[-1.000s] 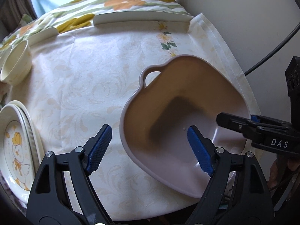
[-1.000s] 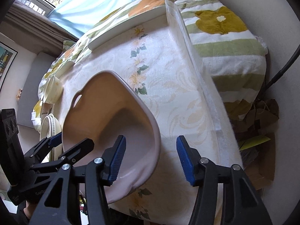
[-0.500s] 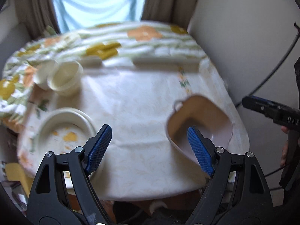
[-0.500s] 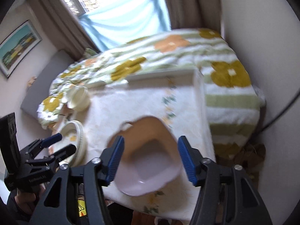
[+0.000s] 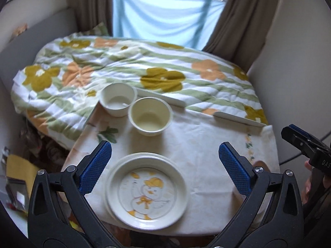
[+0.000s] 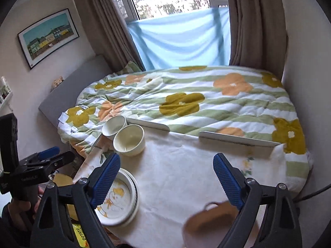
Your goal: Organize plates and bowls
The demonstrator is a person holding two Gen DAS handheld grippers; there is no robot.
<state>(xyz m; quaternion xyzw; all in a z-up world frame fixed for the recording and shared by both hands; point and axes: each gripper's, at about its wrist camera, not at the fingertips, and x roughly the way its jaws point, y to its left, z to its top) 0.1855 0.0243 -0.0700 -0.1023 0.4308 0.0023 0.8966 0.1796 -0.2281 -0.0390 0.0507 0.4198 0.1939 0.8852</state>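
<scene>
A stack of cream plates (image 5: 144, 188) (image 6: 118, 198) with a yellow duck picture lies at the table's near left. Behind it stand a white bowl (image 5: 118, 99) (image 6: 114, 127) and a cream bowl (image 5: 150, 116) (image 6: 129, 140), side by side. A pinkish handled bowl (image 6: 211, 221) sits at the near right, only a sliver of it (image 5: 261, 164) showing in the left wrist view. My left gripper (image 5: 165, 165) (image 6: 60, 155) hangs above the plates, jaws opening with nothing between them. My right gripper (image 6: 166, 177) (image 5: 290, 131) hovers over the cloth, jaws opening too, with nothing between them.
The table (image 5: 196, 144) (image 6: 182, 165) wears a pale flowered cloth. Two white rails (image 5: 238, 122) (image 6: 238, 138) line its far edge. Beyond lies a bed with a flowered blanket (image 5: 165, 76) (image 6: 186, 103). A wall (image 6: 306, 62) stands close on the right.
Both grippers have lifted and drawn back from the pinkish bowl, which stays on the table. Their jaws have widened. The plates and the two bowls have come into view.
</scene>
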